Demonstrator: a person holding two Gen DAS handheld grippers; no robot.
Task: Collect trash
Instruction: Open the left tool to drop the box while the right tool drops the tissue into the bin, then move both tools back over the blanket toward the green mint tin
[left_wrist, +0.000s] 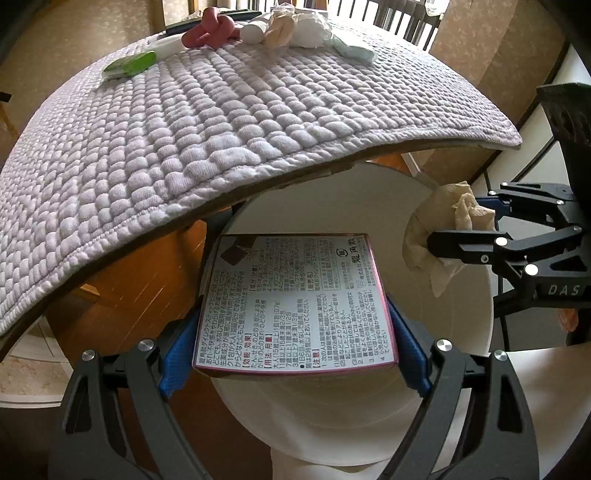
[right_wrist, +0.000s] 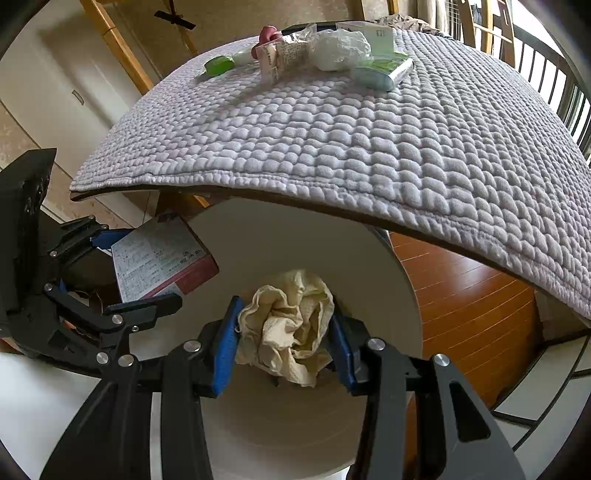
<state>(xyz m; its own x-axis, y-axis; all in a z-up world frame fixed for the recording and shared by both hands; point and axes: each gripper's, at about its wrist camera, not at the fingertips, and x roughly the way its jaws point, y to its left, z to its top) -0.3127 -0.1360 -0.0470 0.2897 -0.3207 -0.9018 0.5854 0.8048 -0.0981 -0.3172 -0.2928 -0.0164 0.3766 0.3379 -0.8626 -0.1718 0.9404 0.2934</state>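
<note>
Box's (left_wrist: 295, 302) printed text legible, left wrist only.

The white bin (left_wrist: 461, 332) bottom lies hidden behind the printed box (left_wrist: 295, 306); the quilted cover (left_wrist: 184, 155) conceals the tabletop and the bin's far rim

Box (left_wrist: 295, 302): dense Japanese print, headings 用法・用量, 注意. Right gripper (left_wrist: 461, 236) body: "DAS".
</note>
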